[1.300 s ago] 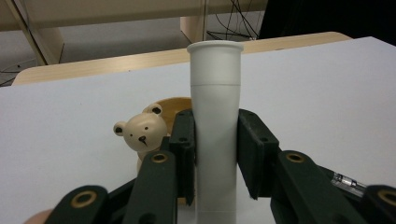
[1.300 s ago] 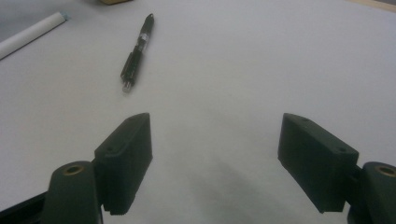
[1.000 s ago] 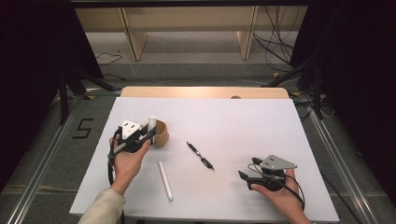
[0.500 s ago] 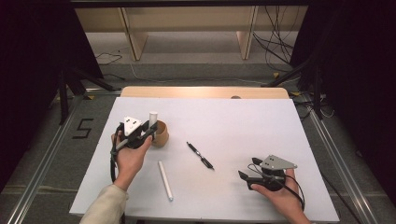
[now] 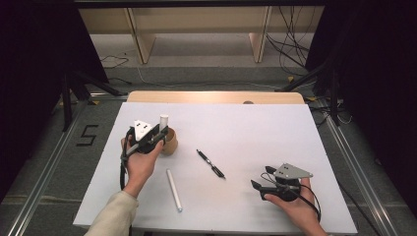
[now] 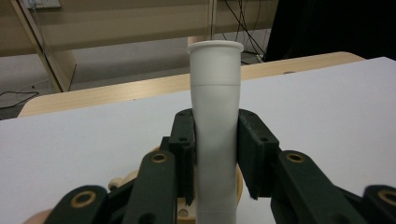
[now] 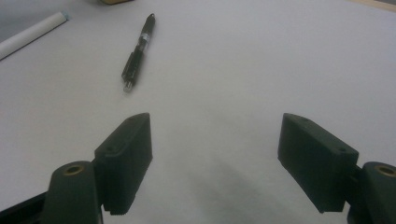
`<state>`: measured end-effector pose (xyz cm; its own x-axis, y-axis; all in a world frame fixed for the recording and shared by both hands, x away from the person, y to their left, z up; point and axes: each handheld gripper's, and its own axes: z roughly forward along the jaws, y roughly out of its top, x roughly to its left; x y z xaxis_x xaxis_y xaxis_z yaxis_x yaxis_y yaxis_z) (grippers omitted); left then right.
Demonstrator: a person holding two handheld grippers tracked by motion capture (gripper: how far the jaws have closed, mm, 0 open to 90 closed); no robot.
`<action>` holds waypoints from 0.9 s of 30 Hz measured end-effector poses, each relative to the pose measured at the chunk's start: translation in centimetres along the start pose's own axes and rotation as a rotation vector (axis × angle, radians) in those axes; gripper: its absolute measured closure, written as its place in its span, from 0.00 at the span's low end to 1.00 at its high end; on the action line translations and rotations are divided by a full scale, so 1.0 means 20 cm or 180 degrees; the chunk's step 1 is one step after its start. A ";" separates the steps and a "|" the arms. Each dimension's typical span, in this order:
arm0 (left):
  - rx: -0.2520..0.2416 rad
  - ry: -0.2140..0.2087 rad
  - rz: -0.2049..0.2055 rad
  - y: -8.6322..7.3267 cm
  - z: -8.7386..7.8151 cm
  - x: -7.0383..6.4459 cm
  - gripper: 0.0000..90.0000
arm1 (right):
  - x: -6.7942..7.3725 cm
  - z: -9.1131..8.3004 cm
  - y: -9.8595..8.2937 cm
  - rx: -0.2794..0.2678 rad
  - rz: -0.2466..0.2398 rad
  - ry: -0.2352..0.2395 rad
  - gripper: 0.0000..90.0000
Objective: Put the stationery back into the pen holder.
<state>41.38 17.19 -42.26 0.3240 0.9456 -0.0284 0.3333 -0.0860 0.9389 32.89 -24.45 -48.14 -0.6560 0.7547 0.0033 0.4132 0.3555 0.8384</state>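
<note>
White tube clamped upright over wooden cup, left side of table.

Nearest the person, the right gripper (image 5: 264, 183) rested low on the white table (image 5: 275, 132), jaws spread wide with bare surface between them. A second white tube (image 5: 173, 190) lay flat near the front edge; a black pen (image 5: 210, 163) lay mid-table, just ahead of the right jaws in the right gripper view (image 7: 137, 49). Farther back, the left gripper (image 5: 158, 133) was closed on the tube (image 6: 215, 140), pads pressing both sides. Tube: plain matte white, smooth, round, slightly flared lip at top, faint seam line below the lip, standing upright. Its lower end sat at the mouth of the round tan cup (image 5: 169, 142); how deep, could not tell.
</note>
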 end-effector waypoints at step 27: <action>-0.0094 0.0102 0.0152 0.00 0.06 -0.02 0.77 | 0.00 0.00 0.00 0.0003 -0.0005 0.0008 0.30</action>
<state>42.26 16.54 -42.69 0.3103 0.9502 0.0273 0.2916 -0.1225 0.9487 32.88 -24.41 -48.16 -0.6582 0.7529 0.0033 0.4127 0.3572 0.8379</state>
